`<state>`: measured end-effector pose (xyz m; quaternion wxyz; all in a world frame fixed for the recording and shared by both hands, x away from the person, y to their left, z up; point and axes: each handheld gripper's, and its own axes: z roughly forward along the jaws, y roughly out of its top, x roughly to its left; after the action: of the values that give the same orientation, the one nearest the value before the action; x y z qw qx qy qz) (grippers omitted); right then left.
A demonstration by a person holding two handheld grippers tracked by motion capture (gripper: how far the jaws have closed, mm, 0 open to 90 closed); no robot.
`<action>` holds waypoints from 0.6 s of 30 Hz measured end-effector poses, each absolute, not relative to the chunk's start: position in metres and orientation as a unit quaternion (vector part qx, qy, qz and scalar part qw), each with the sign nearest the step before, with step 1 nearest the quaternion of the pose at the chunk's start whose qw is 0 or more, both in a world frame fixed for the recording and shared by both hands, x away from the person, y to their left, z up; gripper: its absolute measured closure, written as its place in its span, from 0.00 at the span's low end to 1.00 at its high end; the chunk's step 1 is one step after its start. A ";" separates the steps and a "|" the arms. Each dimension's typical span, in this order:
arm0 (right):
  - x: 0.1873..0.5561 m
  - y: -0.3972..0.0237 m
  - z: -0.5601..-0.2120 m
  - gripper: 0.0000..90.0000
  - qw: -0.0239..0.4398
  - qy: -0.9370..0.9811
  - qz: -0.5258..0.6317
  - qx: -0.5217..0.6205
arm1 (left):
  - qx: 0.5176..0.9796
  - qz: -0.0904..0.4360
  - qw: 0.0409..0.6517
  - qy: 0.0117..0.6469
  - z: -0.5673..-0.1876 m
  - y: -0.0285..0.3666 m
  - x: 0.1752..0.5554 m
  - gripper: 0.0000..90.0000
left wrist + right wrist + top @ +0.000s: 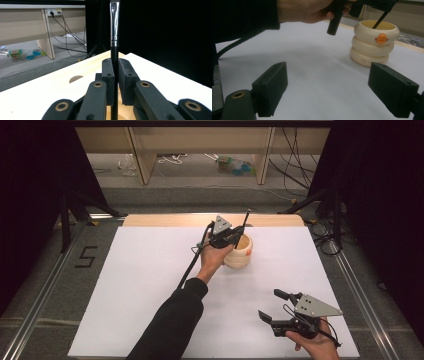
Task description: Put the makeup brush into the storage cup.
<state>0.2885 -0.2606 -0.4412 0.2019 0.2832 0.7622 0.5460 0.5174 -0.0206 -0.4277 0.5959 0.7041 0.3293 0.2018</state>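
- Your left gripper (231,236) hangs just above the cream cup (239,251), on the side of the cup that faces you.
- Its fingers (108,75) are clamped together on the black handle of a brush (114,37).
- In the left gripper view the brush stands upright between the fingers, and its silver collar is above them, away from the cup.
- The lower end of the brush handle goes down inside the cup; in the right gripper view you see the thin black handle cross the cup rim at a slant.
- The cup looks like three stacked rings, with a small orange mark on the top ring. It stands upright on the white table (150,285), near the far edge.
- Your left hand (212,257) holds the gripper from the near side of the cup, and the dark sleeve and a black cable run back from the cup toward you.
- Your right gripper (271,306) is well apart from the cup, close to the near right corner of the table.
- Its fingers (270,91) are wide apart and hold nothing; they point toward the cup, and bare table lies between them.
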 end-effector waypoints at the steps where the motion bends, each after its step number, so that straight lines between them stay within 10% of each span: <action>1: 0.290 -0.261 -0.441 0.19 0.210 0.761 0.548 0.277 | 0.706 0.202 0.595 0.328 -0.428 -0.020 0.517 0.93; 18: 0.290 -0.260 -0.442 0.19 0.210 0.758 0.554 0.271 | 0.717 0.193 0.584 0.328 -0.436 -0.021 0.516 0.92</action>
<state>0.2904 -0.2595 -0.4423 0.2100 0.2714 0.7584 0.5542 0.5165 -0.0208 -0.4365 0.5843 0.7168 0.3280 0.1931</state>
